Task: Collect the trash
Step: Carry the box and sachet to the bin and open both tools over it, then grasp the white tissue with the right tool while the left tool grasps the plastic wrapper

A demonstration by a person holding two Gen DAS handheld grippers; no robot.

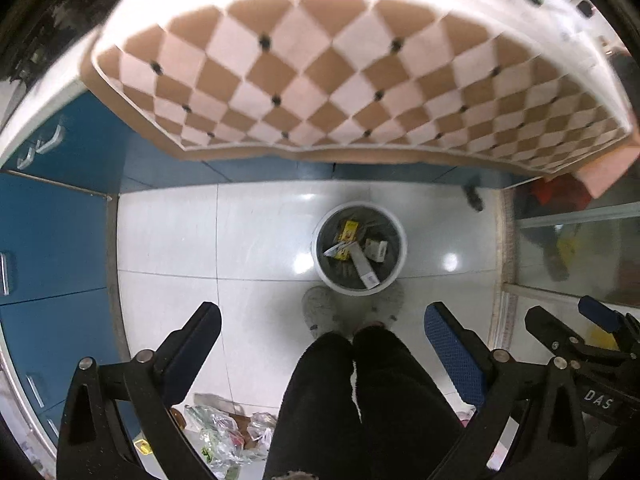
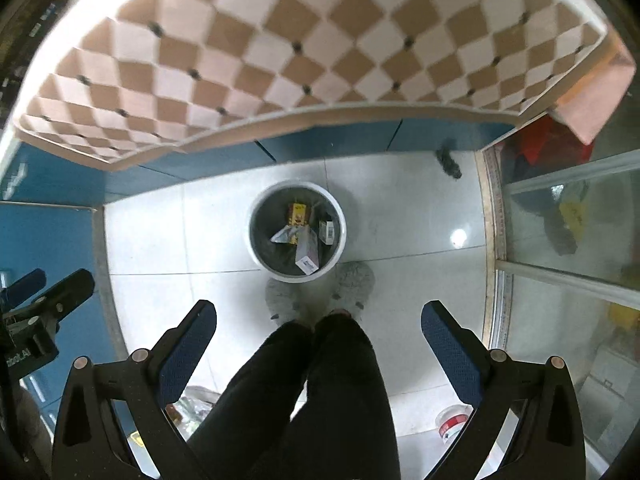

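Observation:
A white round trash bin [image 1: 394, 276] [image 2: 336, 208] stands on the floor below, holding a yellow box [image 1: 347, 232] [image 2: 299, 214], a small white box [image 1: 376, 249] [image 2: 327, 232] and a long white carton [image 1: 364, 267] [image 2: 307, 258]. My left gripper [image 1: 322, 332] hangs open and empty high above the floor, nearer than the bin. My right gripper [image 2: 318, 330] is also open and empty, at the same height. The right gripper's black fingers [image 1: 560, 328] show at the left wrist view's right edge.
A person's black-trousered legs [image 1: 360, 400] [image 2: 320, 380] and pale shoes [image 1: 320, 308] [image 2: 354, 280] stand beside the bin. A checkered brown-and-white mat [image 1: 320, 80] [image 2: 300, 52] covers a table above. Blue cabinets [image 1: 48, 232] lie left, a glass case [image 2: 568, 220] right, crumpled plastic bags [image 1: 224, 432] at the bottom.

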